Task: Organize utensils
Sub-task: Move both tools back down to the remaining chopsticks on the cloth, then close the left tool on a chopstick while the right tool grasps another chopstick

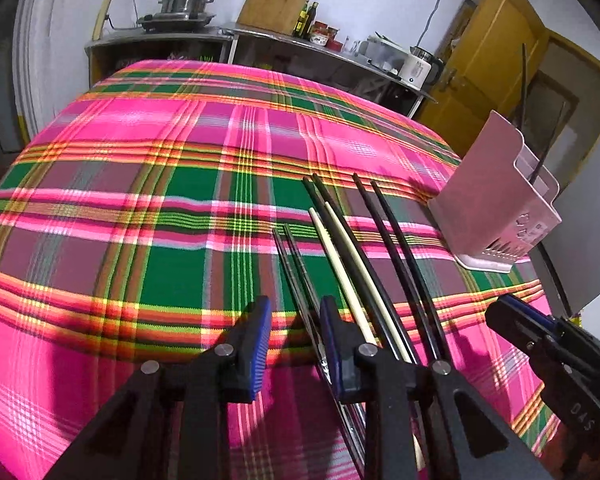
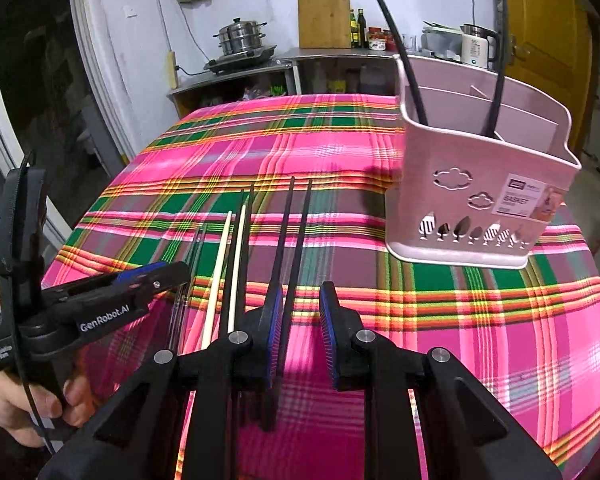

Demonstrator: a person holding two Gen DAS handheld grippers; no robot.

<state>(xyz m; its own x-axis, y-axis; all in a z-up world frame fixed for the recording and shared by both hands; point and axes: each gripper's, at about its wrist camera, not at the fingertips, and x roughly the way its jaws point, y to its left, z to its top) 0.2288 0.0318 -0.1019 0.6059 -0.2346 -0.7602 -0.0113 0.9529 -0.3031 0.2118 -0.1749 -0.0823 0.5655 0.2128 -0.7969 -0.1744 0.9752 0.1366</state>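
Approx. 2 black chopsticks stand in pink plastic utensil basket; 4 pairs left on plaid tablecloth; left gripper & right gripper part-open, empty.

chopsticks' near ends behind fingers

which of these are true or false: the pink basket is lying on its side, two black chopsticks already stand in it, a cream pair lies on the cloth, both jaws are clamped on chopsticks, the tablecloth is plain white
1. The pink basket lies on its side. False: it stands upright on the tablecloth.
2. Two black chopsticks already stand in it. True.
3. A cream pair lies on the cloth. True, between darker pairs.
4. Both jaws are clamped on chopsticks. False: the left gripper and right gripper hold nothing; their jaws are apart above the row.
5. The tablecloth is plain white. False: it is pink and green plaid.
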